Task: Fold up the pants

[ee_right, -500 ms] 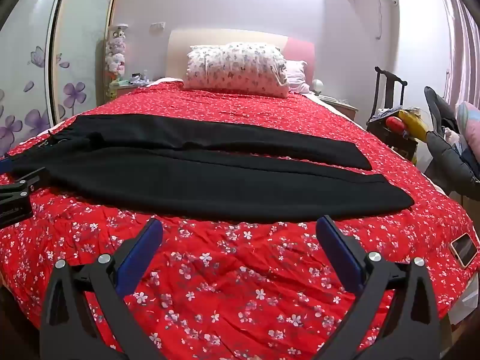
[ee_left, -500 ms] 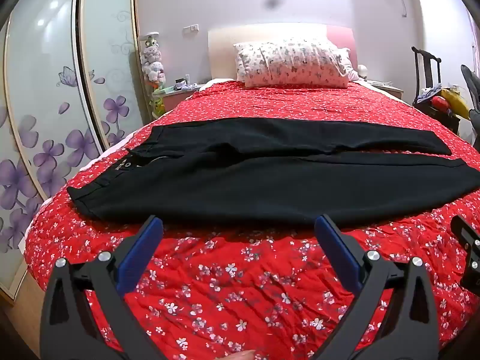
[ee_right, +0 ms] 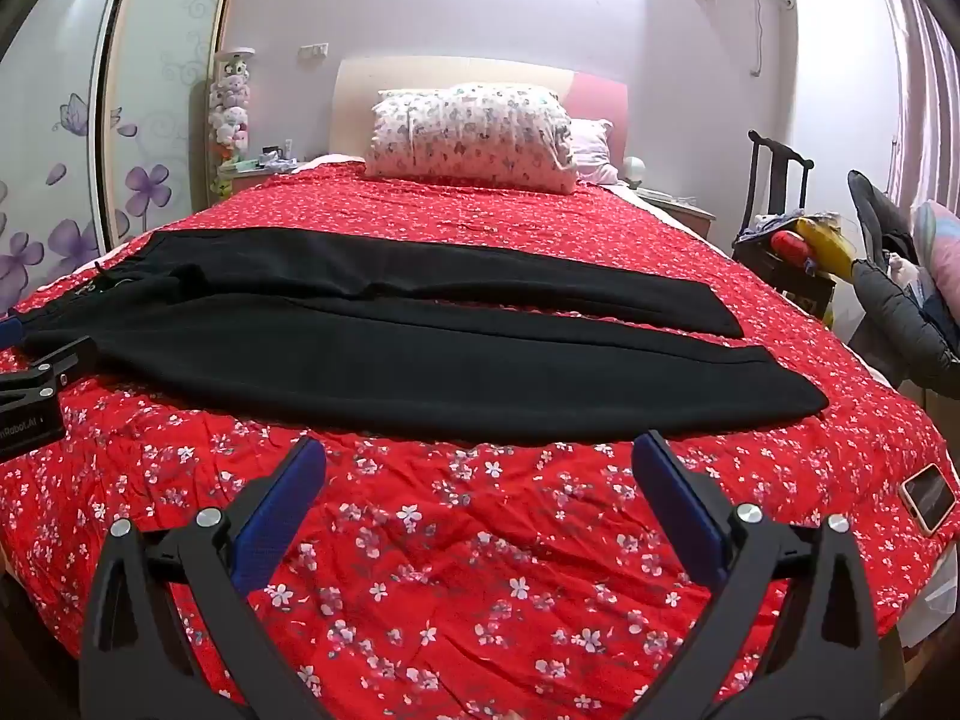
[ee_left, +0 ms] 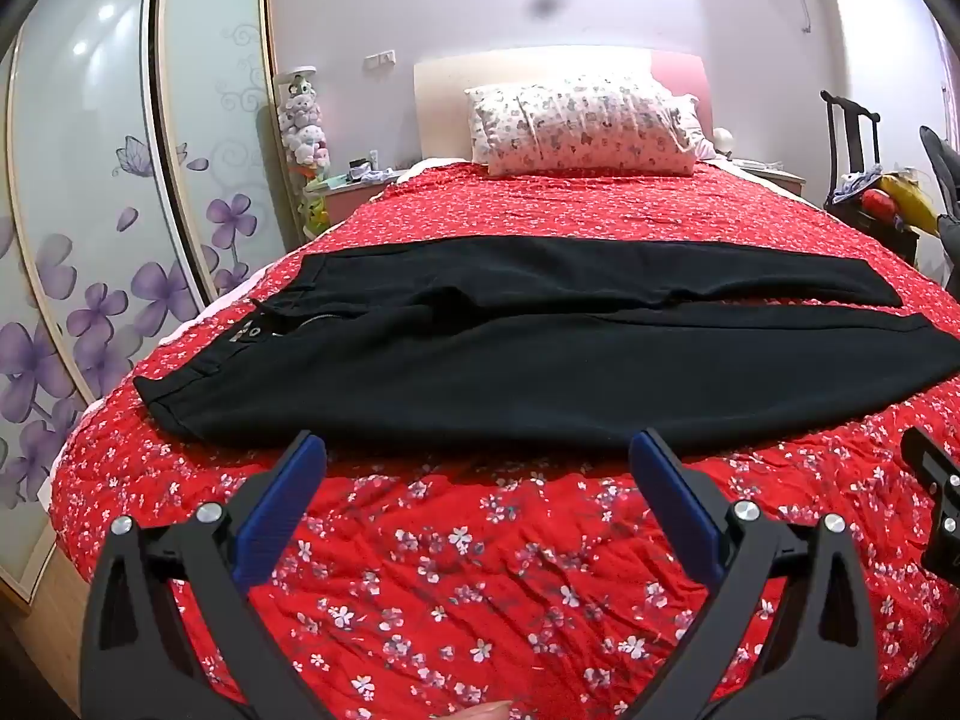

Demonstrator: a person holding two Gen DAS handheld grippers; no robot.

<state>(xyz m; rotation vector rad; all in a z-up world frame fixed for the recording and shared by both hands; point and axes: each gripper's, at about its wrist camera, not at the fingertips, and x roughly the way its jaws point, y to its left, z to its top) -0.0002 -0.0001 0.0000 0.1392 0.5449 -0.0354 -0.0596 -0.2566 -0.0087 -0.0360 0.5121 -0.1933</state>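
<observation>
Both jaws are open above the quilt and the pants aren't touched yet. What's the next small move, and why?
Probably ease both grippers forward to the near edge of the black pants: they lie flat and unfolded, and the left gripper and right gripper hang open, just short of it.

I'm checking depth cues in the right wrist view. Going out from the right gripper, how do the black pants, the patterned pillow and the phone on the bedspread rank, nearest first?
From the right gripper:
1. Black pants, spread across the bed straight ahead.
2. Phone, off to the right by the bed's edge.
3. Patterned pillow, far end, against the headboard.

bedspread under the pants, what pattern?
The quilted bedspread is red with small white blossoms, clearest in the right wrist view.
</observation>
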